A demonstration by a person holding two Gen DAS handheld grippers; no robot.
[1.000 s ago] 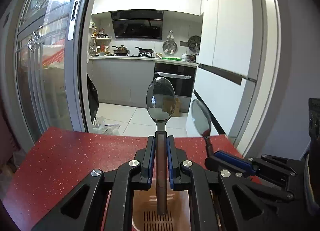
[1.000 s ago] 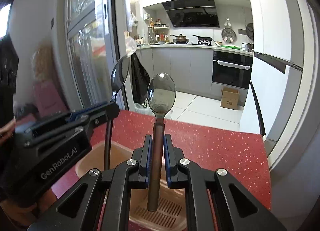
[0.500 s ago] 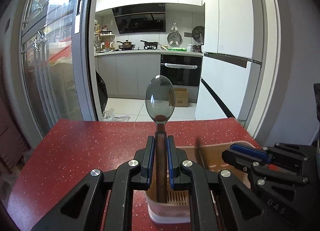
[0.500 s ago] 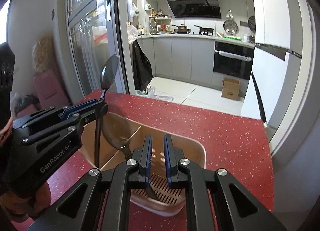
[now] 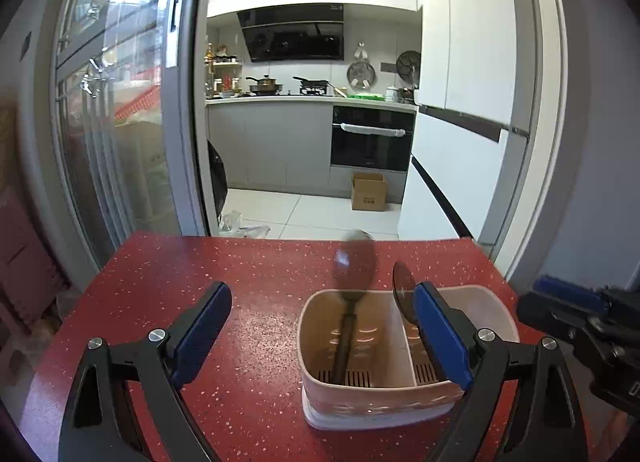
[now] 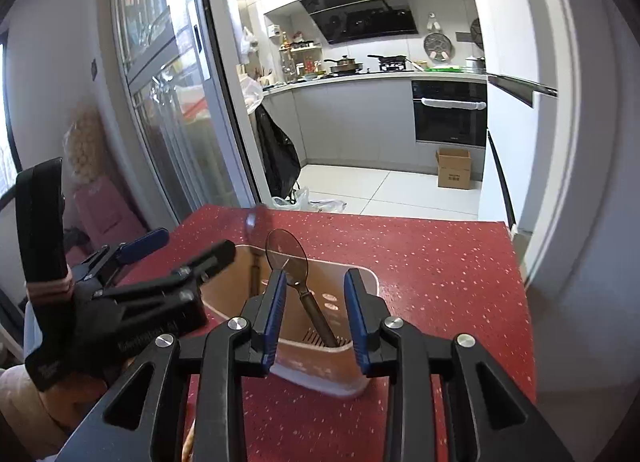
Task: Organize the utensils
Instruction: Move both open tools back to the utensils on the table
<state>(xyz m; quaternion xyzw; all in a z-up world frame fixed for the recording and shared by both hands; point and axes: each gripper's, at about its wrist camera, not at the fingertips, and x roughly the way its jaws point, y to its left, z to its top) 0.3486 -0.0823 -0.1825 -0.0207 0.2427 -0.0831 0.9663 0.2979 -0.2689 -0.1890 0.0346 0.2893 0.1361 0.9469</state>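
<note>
A beige two-compartment utensil holder stands on the red speckled table. One spoon, blurred, stands in its left compartment. A second spoon leans in the right compartment, partly behind my finger. My left gripper is wide open and empty, just in front of the holder. In the right wrist view the holder holds the second spoon. My right gripper is open and empty around the holder's near end. The left gripper shows to the left.
The table's far edge drops to a tiled kitchen floor with a cardboard box. A glass sliding door stands at the left and a white fridge at the right. The right gripper shows at the right.
My left gripper opened and let its spoon drop into the left compartment. My right gripper, which let go of its spoon earlier, opened wider. Both grippers pulled back from the holder.
</note>
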